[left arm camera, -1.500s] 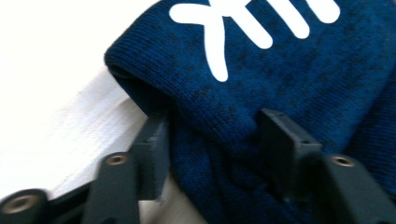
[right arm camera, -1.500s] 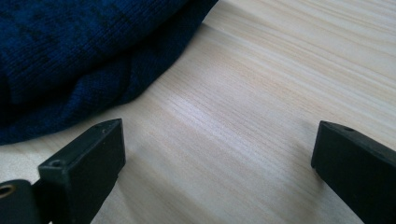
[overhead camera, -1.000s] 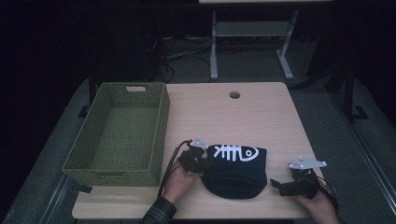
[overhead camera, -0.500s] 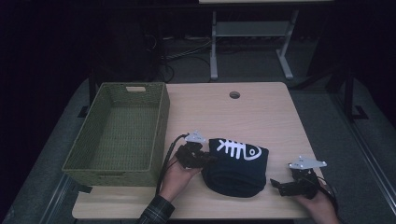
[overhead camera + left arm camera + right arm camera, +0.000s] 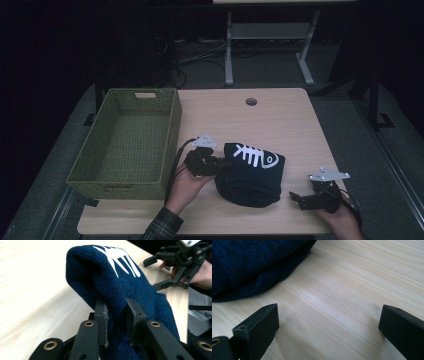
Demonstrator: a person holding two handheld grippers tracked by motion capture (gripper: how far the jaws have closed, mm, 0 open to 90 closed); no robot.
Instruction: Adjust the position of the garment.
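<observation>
1. Two grippers working: we're clamping the left gripper (image 5: pixel 116 315) on a thick fold of the navy knit sweater (image 5: pixel 252 175), near-centre on the wooden table (image 5: pixel 280 120).
2. We're keeping the right gripper (image 5: pixel 328 322) spread wide over bare wood, right of it.
3. Sweater's folded; transfer to the empty woven green basket (image 5: pixel 125 172) at left looks outstanding.

A dim lab: bare desk (image 5: pixel 280 125), floor cables (image 5: pixel 200 55), metal stand (image 5: pixel 270 45)
</observation>
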